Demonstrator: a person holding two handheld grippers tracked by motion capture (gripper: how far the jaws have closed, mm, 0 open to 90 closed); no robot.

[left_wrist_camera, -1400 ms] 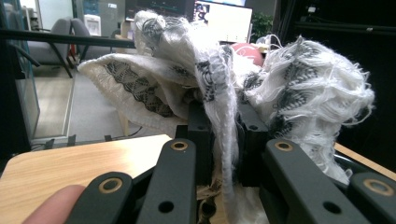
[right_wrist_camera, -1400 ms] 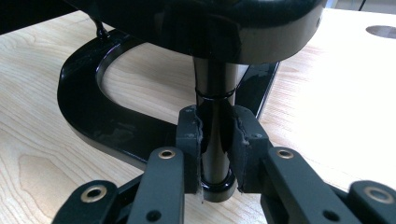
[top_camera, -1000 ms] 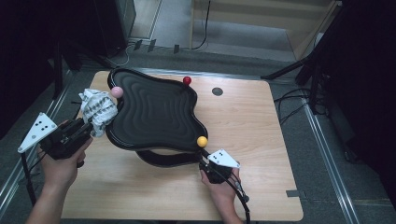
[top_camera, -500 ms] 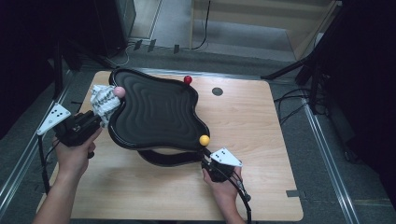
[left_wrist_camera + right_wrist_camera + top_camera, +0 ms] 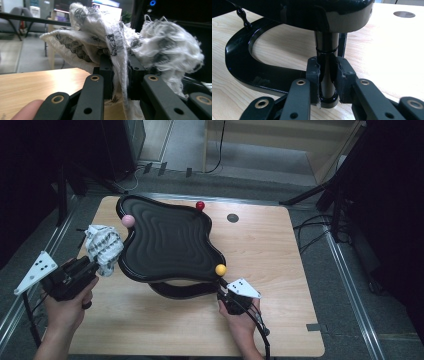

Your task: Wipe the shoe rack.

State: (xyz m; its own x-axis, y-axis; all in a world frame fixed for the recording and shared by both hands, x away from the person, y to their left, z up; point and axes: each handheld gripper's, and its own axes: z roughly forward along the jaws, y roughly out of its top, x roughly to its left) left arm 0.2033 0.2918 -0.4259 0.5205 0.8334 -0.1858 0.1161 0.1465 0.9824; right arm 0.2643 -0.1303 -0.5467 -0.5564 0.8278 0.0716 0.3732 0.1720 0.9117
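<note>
- The left gripper [image 5: 92, 265] sits over the bench's [image 5: 280, 285] left edge, its jaws pinched narrow on a crumpled white cloth with grey print [image 5: 103, 247]; the left gripper view shows the fabric squeezed between the two black jaws and bunching out above them [image 5: 120, 47].
- That cloth rests against the left rim of a glossy black wavy tray [image 5: 170, 242], just below a pink ball [image 5: 128, 220] on the tray's rim.
- The tray stands raised on a curved black base [image 5: 182, 290], over the left and middle of the bench, nearer its far edge.
- A red ball [image 5: 200, 205] tops the tray's far rim; a yellow ball [image 5: 220, 269] sits at its near right corner.
- The right gripper [image 5: 231, 296], near the bench's front edge, grips narrow on a black post [image 5: 326, 67] under the tray's corner, both pads pressing it.
- A round hole [image 5: 232, 218] lies in the bench towards the far right.
</note>
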